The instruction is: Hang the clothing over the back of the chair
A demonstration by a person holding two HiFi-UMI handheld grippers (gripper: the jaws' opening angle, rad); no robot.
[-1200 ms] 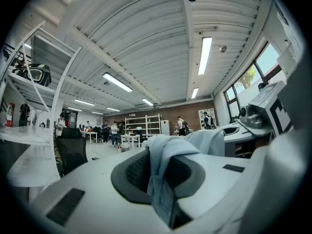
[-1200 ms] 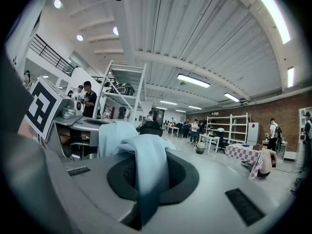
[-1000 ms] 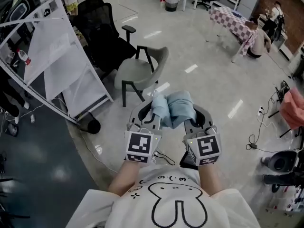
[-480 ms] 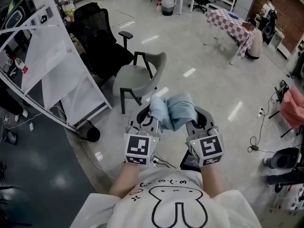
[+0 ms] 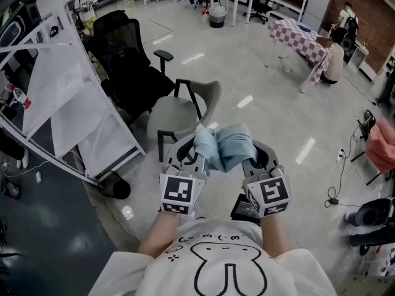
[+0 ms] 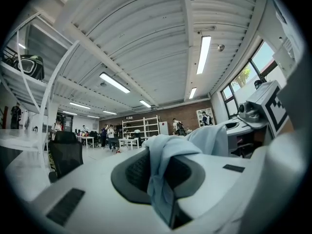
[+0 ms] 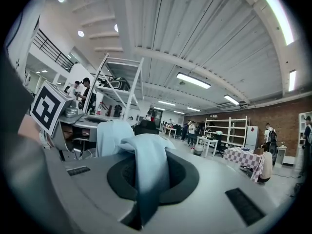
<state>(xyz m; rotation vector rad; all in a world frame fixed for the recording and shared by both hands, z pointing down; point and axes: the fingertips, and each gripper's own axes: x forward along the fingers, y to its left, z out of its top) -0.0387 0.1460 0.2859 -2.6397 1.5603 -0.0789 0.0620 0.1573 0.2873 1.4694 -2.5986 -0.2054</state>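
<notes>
A bunched light blue garment (image 5: 223,145) hangs between my two grippers, held level at chest height. My left gripper (image 5: 196,156) is shut on one fold of it (image 6: 163,179). My right gripper (image 5: 247,157) is shut on another fold (image 7: 148,179). In each gripper view the cloth runs down between the closed jaws. The grey chair (image 5: 185,106) with its curved backrest stands on the floor just beyond and left of the garment, its back turned toward me.
A black office chair (image 5: 133,63) stands behind the grey one. A white metal rack (image 5: 62,97) leans at the left. A checkered table (image 5: 302,36) and people are far off. Cables and equipment (image 5: 364,208) lie at the right.
Both grippers, with the garment held between them, have moved forward toward the grey chair, which now sits closer under them. The grips have not changed.
</notes>
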